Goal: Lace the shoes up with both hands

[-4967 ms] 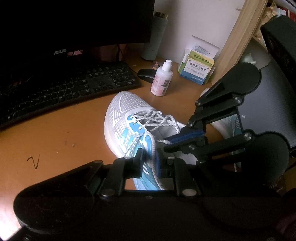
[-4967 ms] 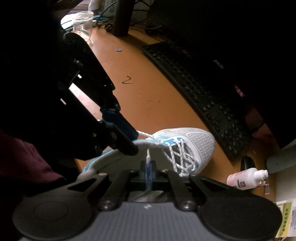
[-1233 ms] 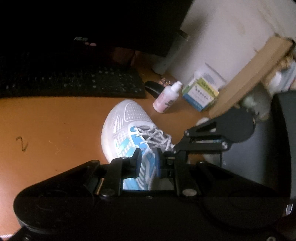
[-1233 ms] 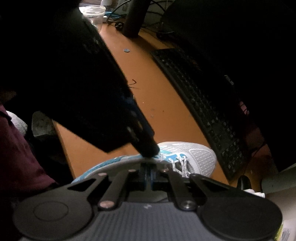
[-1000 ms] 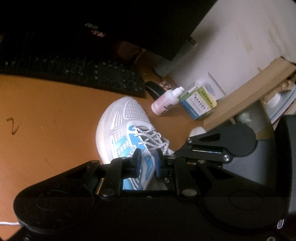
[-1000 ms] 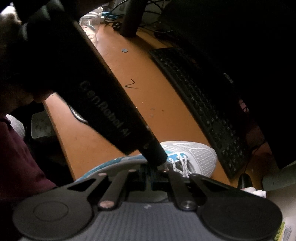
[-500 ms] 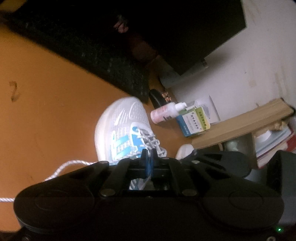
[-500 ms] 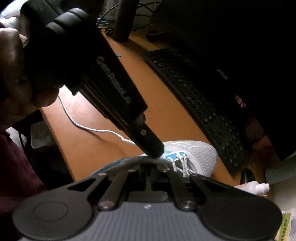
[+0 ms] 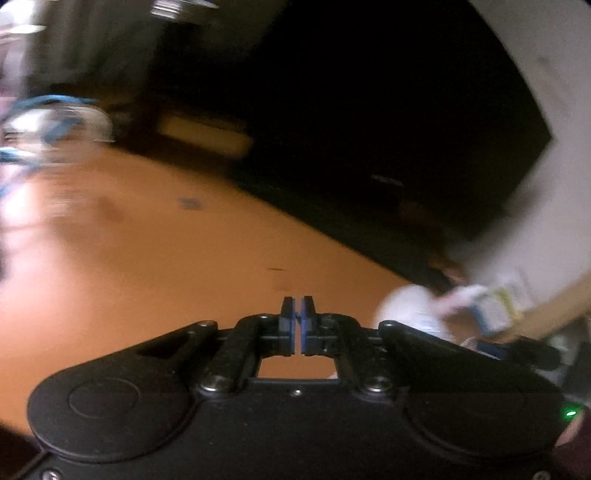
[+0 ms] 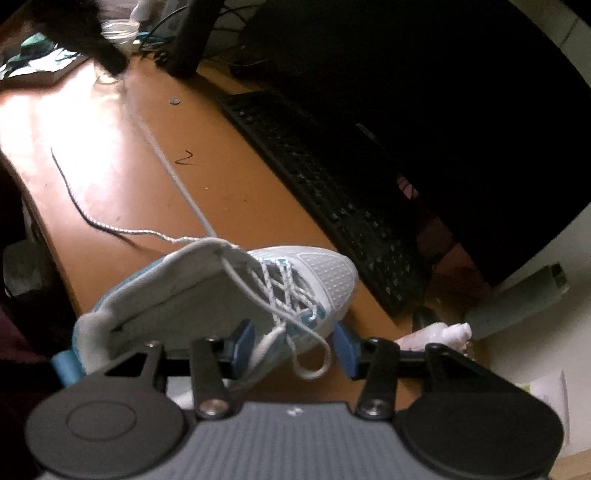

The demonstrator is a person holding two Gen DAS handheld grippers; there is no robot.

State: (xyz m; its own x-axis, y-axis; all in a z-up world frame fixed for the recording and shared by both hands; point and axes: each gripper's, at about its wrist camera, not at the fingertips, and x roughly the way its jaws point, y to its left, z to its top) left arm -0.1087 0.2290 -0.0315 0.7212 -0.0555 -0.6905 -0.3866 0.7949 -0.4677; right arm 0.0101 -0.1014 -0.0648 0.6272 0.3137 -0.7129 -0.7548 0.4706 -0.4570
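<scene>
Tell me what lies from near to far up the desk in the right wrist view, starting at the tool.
Open right tool → white and blue sneaker → squiggly black pen mark → small round coin → clear glass jar.

White-and-teal shoe [image 10: 325, 273] lies on orange counter [image 10: 229, 177], toe toward keyboard. White speckled lace [image 10: 284, 291] criss-crossed through eyelets; one end drawn taut across counter, other end loops loose beside shoe.

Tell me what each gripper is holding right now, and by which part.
Left gripper, shut, appears to hold the shoelace pulled taut from the shoe; exact grip spot is hidden. Right gripper, jaws just opening around a loose loop, holds nothing.
</scene>
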